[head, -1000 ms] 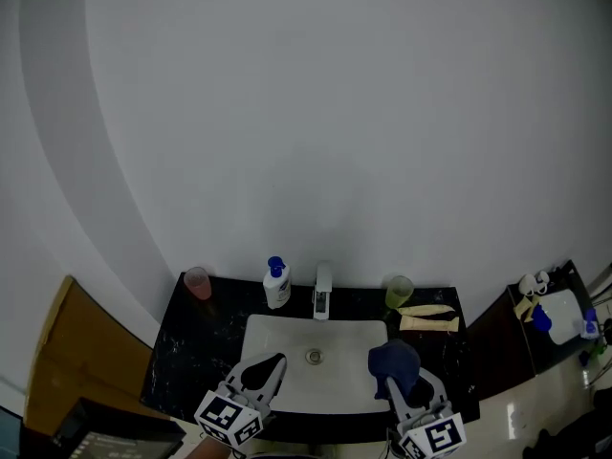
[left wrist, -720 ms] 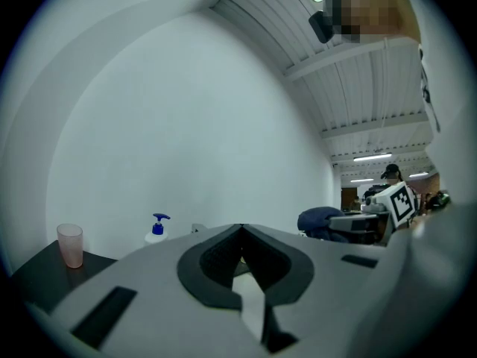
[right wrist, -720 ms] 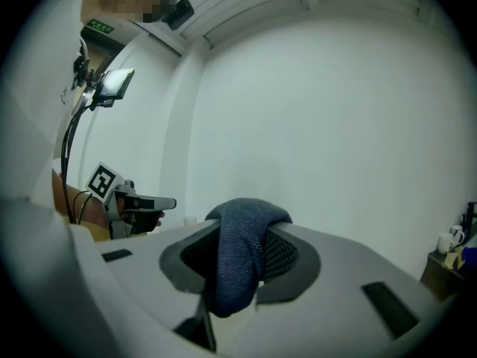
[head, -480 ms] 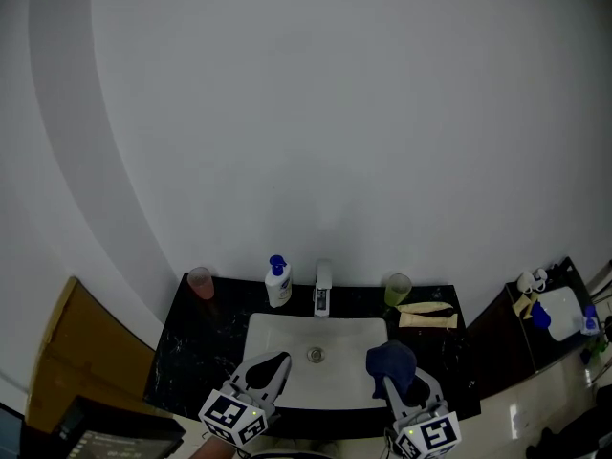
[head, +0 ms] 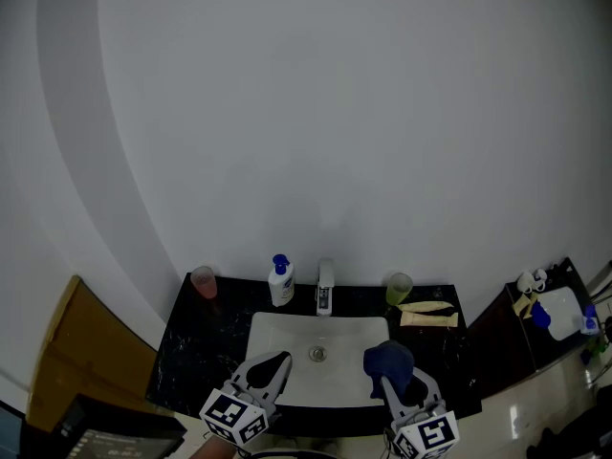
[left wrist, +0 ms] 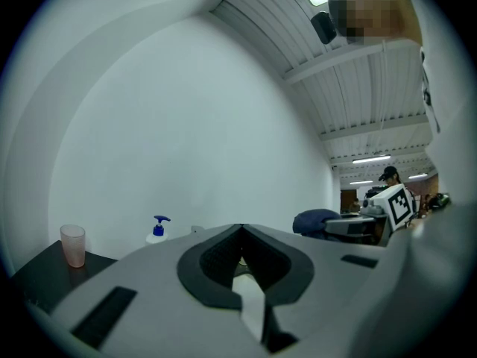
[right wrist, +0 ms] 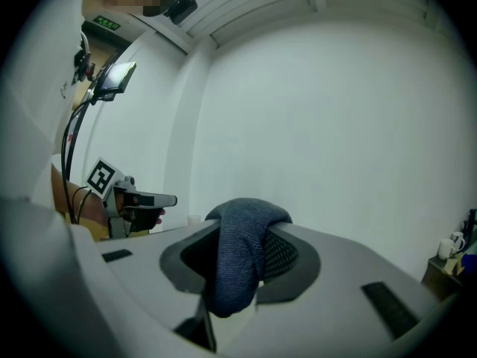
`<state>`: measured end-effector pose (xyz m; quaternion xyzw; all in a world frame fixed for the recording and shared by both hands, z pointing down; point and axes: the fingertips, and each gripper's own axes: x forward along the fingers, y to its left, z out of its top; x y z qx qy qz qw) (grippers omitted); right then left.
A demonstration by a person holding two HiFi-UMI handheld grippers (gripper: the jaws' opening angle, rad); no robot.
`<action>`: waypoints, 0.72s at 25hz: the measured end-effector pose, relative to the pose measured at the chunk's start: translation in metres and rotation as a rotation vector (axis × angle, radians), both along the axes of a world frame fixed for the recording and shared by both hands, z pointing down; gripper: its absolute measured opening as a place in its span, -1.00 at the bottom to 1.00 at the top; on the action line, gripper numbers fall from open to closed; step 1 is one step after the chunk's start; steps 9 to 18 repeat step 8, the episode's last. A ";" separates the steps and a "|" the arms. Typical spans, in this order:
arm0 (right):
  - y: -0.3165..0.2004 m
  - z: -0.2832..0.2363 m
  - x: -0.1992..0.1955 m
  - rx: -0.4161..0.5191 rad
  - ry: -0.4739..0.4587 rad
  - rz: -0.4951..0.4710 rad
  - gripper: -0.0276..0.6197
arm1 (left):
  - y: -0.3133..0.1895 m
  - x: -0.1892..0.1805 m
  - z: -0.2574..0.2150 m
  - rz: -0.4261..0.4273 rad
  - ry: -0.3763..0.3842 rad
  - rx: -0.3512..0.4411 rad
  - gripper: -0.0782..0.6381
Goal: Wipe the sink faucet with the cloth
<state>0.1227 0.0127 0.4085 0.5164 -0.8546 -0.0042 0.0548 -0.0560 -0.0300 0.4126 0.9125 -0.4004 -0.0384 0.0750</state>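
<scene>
Your right claw point(right wrist: 240, 233) is clamped on the blue cloth point(right wrist: 237, 263). It looks soft, light and floppy, so grip the bunched fold. Left claw point(left wrist: 240, 236) is closed and empty. From the cloth, the faucet point(head: 325, 295) stands toward eleven o'clock, behind the sink point(head: 285, 338).
</scene>
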 end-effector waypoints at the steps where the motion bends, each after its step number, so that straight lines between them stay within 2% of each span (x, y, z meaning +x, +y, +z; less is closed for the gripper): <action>1: 0.001 0.000 0.000 0.000 0.002 0.000 -0.55 | 0.000 0.000 0.000 0.001 0.000 0.000 -0.78; 18: 0.003 0.004 -0.010 -0.006 0.027 -0.001 -0.55 | 0.004 -0.005 0.002 0.005 0.002 -0.002 -0.78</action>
